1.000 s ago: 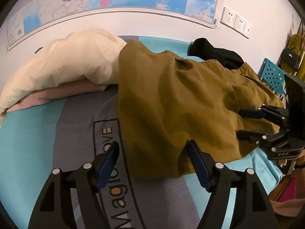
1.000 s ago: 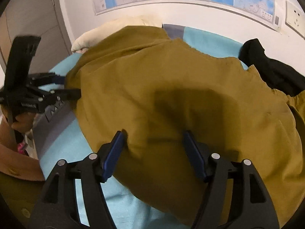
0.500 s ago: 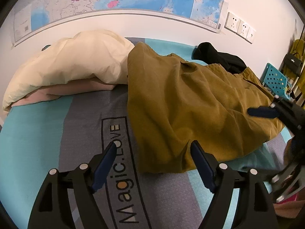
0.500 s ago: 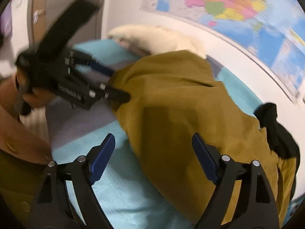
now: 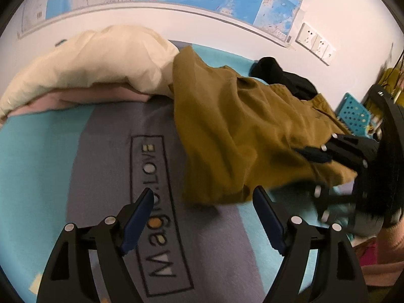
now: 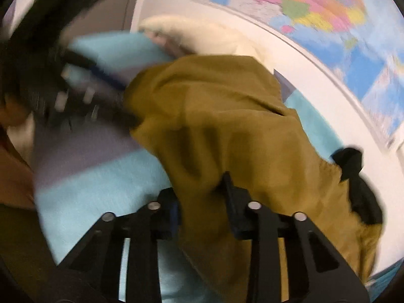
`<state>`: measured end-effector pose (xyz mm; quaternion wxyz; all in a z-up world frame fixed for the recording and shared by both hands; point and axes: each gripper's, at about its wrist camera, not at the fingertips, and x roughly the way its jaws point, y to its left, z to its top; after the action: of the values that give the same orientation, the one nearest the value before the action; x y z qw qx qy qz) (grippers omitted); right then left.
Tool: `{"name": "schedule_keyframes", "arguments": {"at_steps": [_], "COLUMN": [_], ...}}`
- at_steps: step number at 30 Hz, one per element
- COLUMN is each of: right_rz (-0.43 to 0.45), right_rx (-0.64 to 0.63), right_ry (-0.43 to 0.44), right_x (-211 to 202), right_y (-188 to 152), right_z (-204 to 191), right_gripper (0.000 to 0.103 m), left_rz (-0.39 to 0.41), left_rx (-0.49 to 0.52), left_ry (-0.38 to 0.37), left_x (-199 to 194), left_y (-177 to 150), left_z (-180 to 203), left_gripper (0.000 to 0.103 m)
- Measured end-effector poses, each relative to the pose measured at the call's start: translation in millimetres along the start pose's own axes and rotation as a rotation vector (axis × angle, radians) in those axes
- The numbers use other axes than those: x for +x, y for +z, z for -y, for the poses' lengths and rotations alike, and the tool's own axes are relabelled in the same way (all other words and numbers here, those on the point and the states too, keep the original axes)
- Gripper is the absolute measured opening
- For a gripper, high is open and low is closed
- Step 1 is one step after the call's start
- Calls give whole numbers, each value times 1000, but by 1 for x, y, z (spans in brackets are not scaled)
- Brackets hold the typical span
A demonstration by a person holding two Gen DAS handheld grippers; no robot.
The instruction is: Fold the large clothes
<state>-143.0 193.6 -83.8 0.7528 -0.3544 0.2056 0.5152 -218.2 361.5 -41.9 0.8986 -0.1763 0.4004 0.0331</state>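
Note:
A large olive-brown garment (image 5: 240, 126) lies crumpled across the bed, its near hem just beyond my left gripper (image 5: 202, 202). The left gripper is open and empty, hovering over the grey mat. My right gripper (image 6: 202, 194) is shut on a fold of the olive garment (image 6: 227, 116) at its near edge. In the left wrist view the right gripper (image 5: 335, 161) shows at the right, clamped on the garment's corner. In the blurred right wrist view the left gripper (image 6: 101, 93) shows at the left by the garment's edge.
A cream duvet (image 5: 96, 63) over pink cloth (image 5: 75, 98) lies at the back left. A black garment (image 5: 282, 78) sits at the back right. The bed has a teal sheet (image 5: 32, 156) and a grey printed mat (image 5: 113, 151). A teal perforated stool (image 5: 353, 113) stands beside the bed.
My right gripper has closed on the garment's near edge; it was open before. The left gripper has drawn back off the hem, still open. Both views have swung.

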Motion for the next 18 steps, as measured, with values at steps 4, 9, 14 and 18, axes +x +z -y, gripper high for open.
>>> {"name": "schedule_keyframes", "arguments": {"at_steps": [4, 9, 14, 18], "right_rz": [80, 82, 87, 122], "right_rx": [193, 219, 281, 375], "right_ry": [86, 104, 133, 174], "right_x": [-17, -14, -14, -37], "right_y": [8, 11, 2, -18], "right_z": [38, 42, 46, 55], "right_gripper": [25, 26, 38, 53], "left_rz": [-30, -41, -20, -8], "left_rx": [-24, -78, -254, -362], "left_ry": [-150, -316, -419, -473], "left_x": [4, 22, 42, 51], "left_y": [-2, 14, 27, 30], "left_z": [9, 27, 13, -4], "left_gripper": [78, 78, 83, 82]}}
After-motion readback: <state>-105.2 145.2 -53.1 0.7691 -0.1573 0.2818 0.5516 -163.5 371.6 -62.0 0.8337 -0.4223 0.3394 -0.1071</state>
